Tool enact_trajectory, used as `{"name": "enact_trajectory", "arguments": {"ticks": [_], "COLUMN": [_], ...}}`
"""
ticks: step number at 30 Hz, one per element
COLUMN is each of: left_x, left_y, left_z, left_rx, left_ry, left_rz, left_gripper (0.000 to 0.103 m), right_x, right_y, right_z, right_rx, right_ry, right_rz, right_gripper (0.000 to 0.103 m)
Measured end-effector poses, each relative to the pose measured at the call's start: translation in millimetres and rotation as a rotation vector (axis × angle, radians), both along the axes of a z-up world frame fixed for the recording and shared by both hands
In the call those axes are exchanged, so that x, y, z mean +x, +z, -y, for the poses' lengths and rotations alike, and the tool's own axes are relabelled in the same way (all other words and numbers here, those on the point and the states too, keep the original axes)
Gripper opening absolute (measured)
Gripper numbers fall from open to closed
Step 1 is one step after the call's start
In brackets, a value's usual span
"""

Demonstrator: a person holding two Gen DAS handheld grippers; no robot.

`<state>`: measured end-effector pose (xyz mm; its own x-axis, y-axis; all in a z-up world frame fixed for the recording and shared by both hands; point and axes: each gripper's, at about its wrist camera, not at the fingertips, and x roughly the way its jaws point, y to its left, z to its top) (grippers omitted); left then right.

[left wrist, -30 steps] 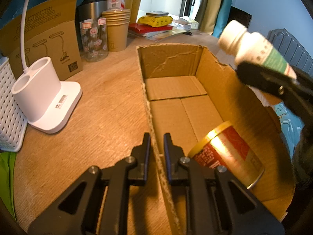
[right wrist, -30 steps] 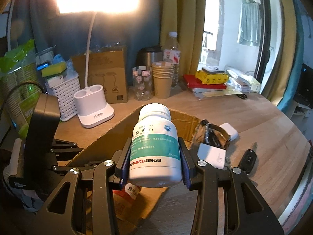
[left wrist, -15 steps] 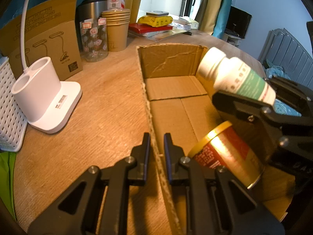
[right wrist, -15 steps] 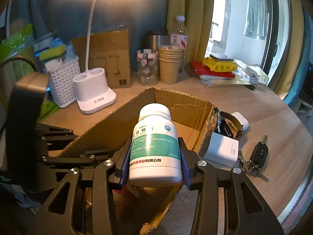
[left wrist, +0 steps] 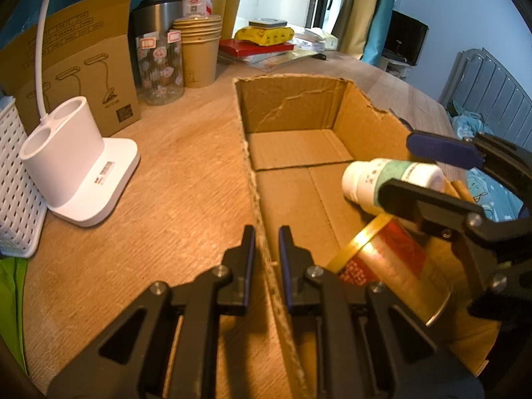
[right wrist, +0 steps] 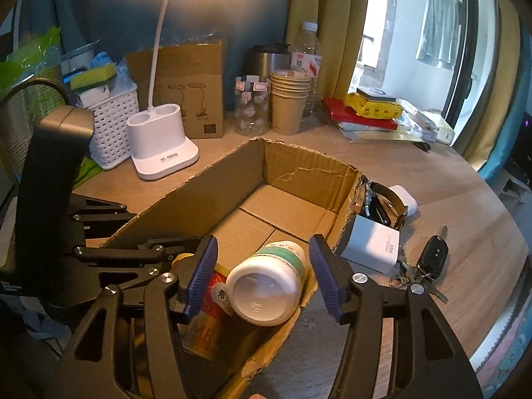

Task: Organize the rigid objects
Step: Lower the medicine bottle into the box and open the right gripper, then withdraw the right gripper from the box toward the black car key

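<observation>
A home, by all signs a lived-in bedroom or study. Wooden counter [right wrist: 449, 199] crowded with household clutter: desk lamp [right wrist: 163, 149] with pen-holder base at left, white basket [right wrist: 113, 129] of sponges beside it, stacked paper cups [right wrist: 289, 103], water bottle [right wrist: 309, 53] and steel kettle [right wrist: 266, 60] along the back. Books [right wrist: 362, 119] piled at upper right, car keys [right wrist: 432, 259] and charger [right wrist: 372, 249] at lower right. Yellow curtains [right wrist: 332, 26] framing a window with laundry [right wrist: 435, 23] hanging outside. Headboard [left wrist: 492, 96] and bedding at the right edge of the left view.
</observation>
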<state>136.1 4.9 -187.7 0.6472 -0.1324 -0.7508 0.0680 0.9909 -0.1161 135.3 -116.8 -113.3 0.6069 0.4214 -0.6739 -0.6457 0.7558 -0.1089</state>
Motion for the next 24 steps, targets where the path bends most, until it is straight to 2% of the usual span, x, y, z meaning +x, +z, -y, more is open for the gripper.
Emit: {"name": "enact_trajectory", "arguments": {"ticks": [9, 16, 24], "left_x": [-0.2, -0.2, -0.2], "left_y": [0.1, 0.1, 0.1], "left_z": [0.1, 0.1, 0.2], "left_rx": [0.000, 0.000, 0.001], "left_ry": [0.000, 0.000, 0.001], "left_rz": [0.000, 0.000, 0.000], "left_gripper": [0.015, 0.016, 0.016], "right_x": [-3.4, 1.8, 4.6], "right_y": [14.1, 35.0, 45.1], "right_z": [12.5, 41.4, 61.0], "right_rx": [0.042, 0.124, 0.138], "right_ry": [-0.028, -0.111, -0.156], "right_rz": [0.027, 0.053, 0.078], "right_gripper": [0.061, 0.061, 0.061]}}
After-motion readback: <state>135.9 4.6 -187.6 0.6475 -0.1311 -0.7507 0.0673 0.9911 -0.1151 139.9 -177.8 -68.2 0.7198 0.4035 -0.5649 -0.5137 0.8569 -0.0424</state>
